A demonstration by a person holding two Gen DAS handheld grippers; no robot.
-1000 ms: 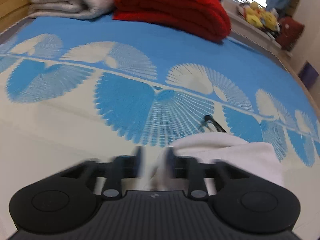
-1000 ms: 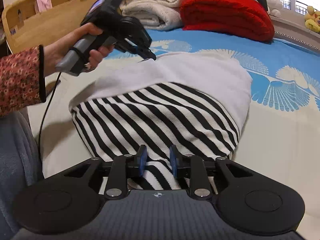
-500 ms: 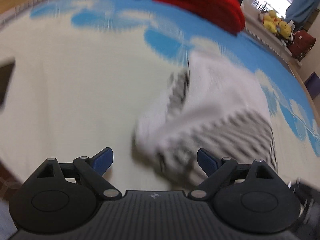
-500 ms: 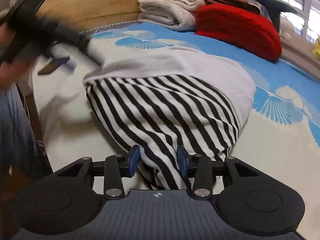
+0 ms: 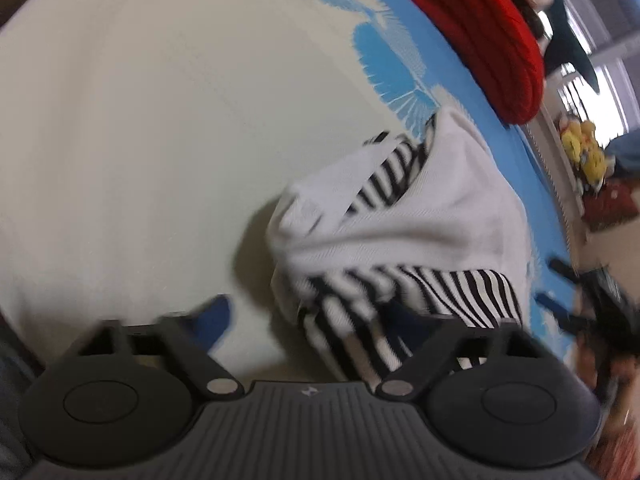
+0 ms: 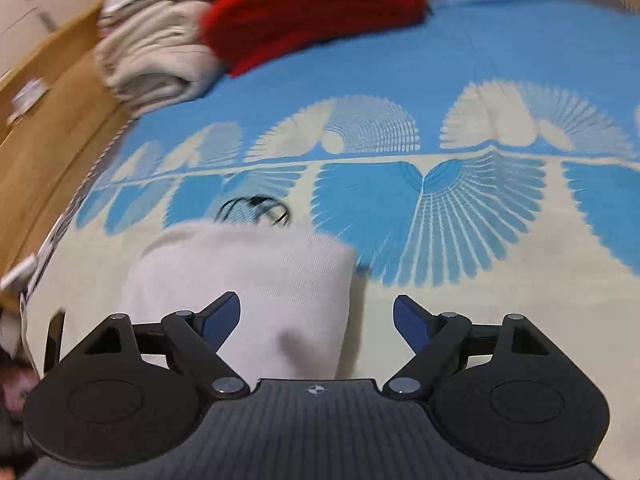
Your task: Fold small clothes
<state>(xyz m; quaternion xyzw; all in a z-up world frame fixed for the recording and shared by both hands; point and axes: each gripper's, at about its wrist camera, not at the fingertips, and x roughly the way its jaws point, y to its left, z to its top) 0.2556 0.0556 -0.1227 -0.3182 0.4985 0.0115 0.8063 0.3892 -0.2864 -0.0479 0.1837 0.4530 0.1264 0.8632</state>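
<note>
A small white garment with black-and-white stripes (image 5: 404, 236) lies bunched in a folded heap on the bed. In the left wrist view my left gripper (image 5: 316, 320) is open, its jaws wide, the garment's striped end lying between and over the right finger. In the right wrist view only the garment's white side (image 6: 256, 280) shows. My right gripper (image 6: 316, 316) is open just above its near edge, holding nothing. The right gripper also shows blurred at the left view's right edge (image 5: 588, 304).
The bed sheet (image 6: 460, 208) is cream with blue fan patterns. A folded red blanket (image 6: 316, 8) and cream towels (image 6: 152, 60) are stacked at the far end. A black cord (image 6: 256, 208) lies just behind the garment. A wooden headboard (image 6: 48, 120) runs along the left.
Both grippers let go of the garment and opened wide. The garment dropped into a folded heap on the sheet. The left gripper swung round to its striped end; the right turned toward the headboard.
</note>
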